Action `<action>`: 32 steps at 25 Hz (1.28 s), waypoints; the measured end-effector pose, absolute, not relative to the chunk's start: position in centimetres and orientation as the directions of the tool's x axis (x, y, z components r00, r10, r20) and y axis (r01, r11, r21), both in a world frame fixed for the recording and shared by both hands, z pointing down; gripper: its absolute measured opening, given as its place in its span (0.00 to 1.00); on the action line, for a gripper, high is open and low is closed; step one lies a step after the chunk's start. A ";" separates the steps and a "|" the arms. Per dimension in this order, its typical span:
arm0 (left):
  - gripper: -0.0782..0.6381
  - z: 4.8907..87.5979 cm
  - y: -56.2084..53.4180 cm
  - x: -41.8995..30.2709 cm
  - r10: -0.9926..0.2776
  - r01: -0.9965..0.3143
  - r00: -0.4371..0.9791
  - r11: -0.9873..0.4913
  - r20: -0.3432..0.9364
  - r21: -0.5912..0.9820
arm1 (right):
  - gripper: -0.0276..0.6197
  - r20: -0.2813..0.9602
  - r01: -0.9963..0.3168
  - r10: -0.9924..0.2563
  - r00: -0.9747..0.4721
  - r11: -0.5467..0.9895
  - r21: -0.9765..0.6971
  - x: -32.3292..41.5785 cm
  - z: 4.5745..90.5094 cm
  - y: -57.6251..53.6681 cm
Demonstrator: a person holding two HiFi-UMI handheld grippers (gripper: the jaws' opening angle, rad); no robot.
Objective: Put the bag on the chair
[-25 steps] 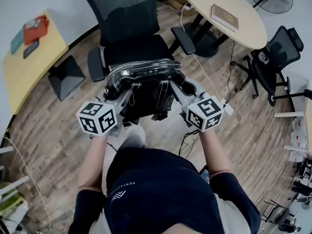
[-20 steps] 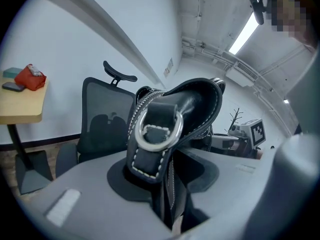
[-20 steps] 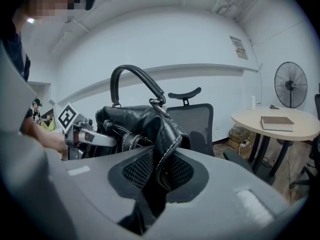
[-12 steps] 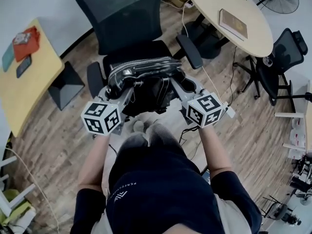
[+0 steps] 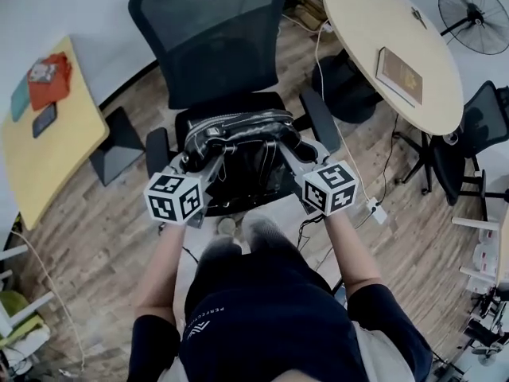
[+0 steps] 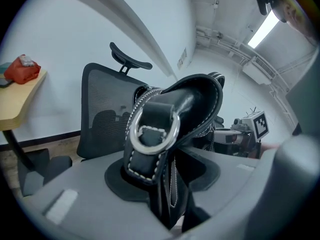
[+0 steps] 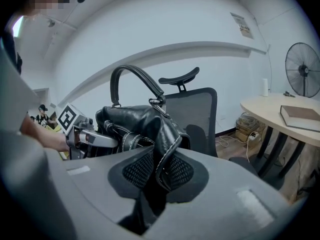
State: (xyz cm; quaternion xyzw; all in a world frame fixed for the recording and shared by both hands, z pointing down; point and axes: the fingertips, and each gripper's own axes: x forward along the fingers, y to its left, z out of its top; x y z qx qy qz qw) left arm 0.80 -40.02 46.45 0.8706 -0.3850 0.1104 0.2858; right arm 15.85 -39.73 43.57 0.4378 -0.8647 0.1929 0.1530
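Black leather of the bag [image 5: 238, 134] is hanging between the two grippers, directly over the seat of the black mesh-backed chair [image 5: 215, 38]; the head view is not showing whether its underside is touching the cushion. The bag is lying crosswise, its zipped top facing up and its arched handle [image 7: 131, 79] standing above it.

At one end, the left gripper [image 5: 207, 151] is pinching the stitched strap tab that is carrying a metal ring [image 6: 152, 129]. Its jaws are opening, though the tab is sitting in the gap and the pads are pressing its sides. At the other end, the right gripper [image 5: 291, 146] is clenching a fold of the leather edge between its pads.

The person is standing just in front of the chair, both forearms reaching forward. To the right, a round pale table [image 5: 358, 22] is bearing a book [image 5: 399, 74], and a fan [image 5: 477, 14] is standing beyond it. On the left, a yellow desk [image 5: 56, 150] is jutting over the wooden floor [image 5: 103, 237].
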 end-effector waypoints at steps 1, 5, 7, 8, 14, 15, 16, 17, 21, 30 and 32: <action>0.36 46.8 -40.7 0.9 -0.611 -0.738 0.674 -0.532 0.415 0.415 | 0.14 0.438 -0.810 -0.689 -0.578 0.551 -0.202 15.9 43.9 -40.7; 0.37 48.5 -43.5 1.7 -0.626 -0.753 0.656 -0.506 0.422 0.420 | 0.14 0.463 -0.791 -0.654 -0.598 0.576 -0.207 16.7 45.5 -44.2; 0.37 49.5 -45.0 2.3 -0.618 -0.750 0.660 -0.503 0.427 0.430 | 0.14 0.473 -0.789 -0.646 -0.600 0.576 -0.215 17.3 46.4 -45.8; 0.37 50.0 -45.7 2.6 -0.614 -0.748 0.662 -0.501 0.431 0.435 | 0.14 0.477 -0.789 -0.642 -0.600 0.574 -0.219 17.6 46.8 -46.5; 0.40 52.3 -49.6 3.1 -0.594 -0.756 0.653 -0.487 0.469 0.437 | 0.14 0.508 -0.786 -0.621 -0.597 0.579 -0.217 18.3 48.9 -49.8; 0.40 52.6 -50.2 3.2 -0.595 -0.760 0.649 -0.485 0.473 0.433 | 0.14 0.511 -0.788 -0.620 -0.595 0.577 -0.216 18.4 49.2 -50.3; 0.42 52.8 -50.8 3.3 -0.598 -0.764 0.645 -0.485 0.477 0.426 | 0.14 0.514 -0.790 -0.620 -0.593 0.574 -0.218 18.6 49.5 -50.7; 0.43 53.1 -51.3 3.4 -0.601 -0.768 0.640 -0.486 0.479 0.416 | 0.14 0.516 -0.792 -0.622 -0.590 0.569 -0.220 18.7 49.7 -51.1; 0.45 54.5 -53.2 4.3 -0.600 -0.771 0.637 -0.498 0.485 0.397 | 0.14 0.535 -0.812 -0.627 -0.567 0.533 -0.236 19.8 51.2 -52.4; 0.58 60.7 -53.7 4.8 -0.531 -0.800 0.590 -0.486 0.608 0.352 | 0.15 0.625 -0.831 -0.576 -0.528 0.502 -0.240 20.9 56.2 -51.5; 0.59 62.5 -53.1 4.6 -0.505 -0.811 0.567 -0.480 0.651 0.335 | 0.15 0.643 -0.823 -0.550 -0.533 0.514 -0.243 20.8 57.6 -50.5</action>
